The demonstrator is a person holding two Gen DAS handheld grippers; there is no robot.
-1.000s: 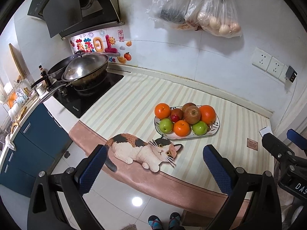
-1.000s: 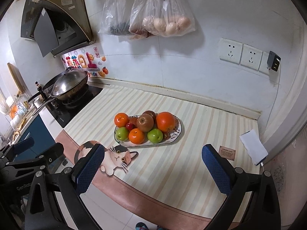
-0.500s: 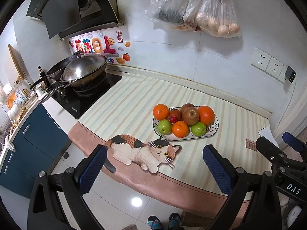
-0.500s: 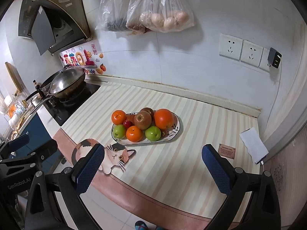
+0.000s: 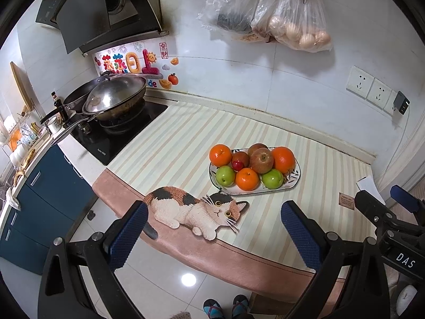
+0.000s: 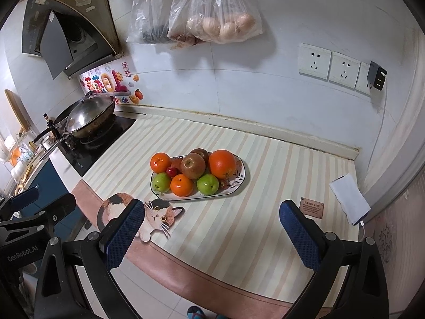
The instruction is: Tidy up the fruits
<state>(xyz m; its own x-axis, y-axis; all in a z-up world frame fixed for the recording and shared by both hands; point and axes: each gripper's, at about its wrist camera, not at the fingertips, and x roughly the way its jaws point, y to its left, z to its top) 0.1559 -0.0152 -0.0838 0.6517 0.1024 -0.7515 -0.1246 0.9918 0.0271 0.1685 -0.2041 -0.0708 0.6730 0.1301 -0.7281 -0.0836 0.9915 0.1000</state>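
Counter: a striped mat (image 6: pixel 239 228) covers the worktop, with a pink border along the near edge.
Cat figure: a flat calico cat shape (image 5: pixel 196 212) lies on the mat's near edge, just in front of the plate's left end, head toward the plate.
Stove side: a lidded wok (image 5: pixel 114 98) sits on a black hob (image 5: pixel 117 135) to the left, well apart from the fruit.
Wall: plastic bags (image 6: pixel 196 13) hang above; three sockets (image 6: pixel 329 66) with a plugged charger are to the right.
Right edge: a small brown label (image 6: pixel 311 207) and a white pouch (image 6: pixel 349 199) lie on the mat, clear of the plate.
Plate: an oval patterned plate (image 6: pixel 240 183) sits mid-mat, long axis running left to right, far right end slightly farther back.
Fruit: three oranges (image 6: pixel 222 163), two green apples (image 6: pixel 207 184), a large reddish apple (image 6: pixel 193 165) on top, and a small red fruit (image 6: pixel 172 171), all heaped on the plate.
Path: nothing lies between either gripper and the plate except the cat figure on the left.
Left gripper (image 5: pixel 212 235): jaws spread wide, empty, hanging over the floor before the counter edge.
Right gripper (image 6: pixel 209 228): jaws spread wide, empty, over the near mat, pointed at the plate.
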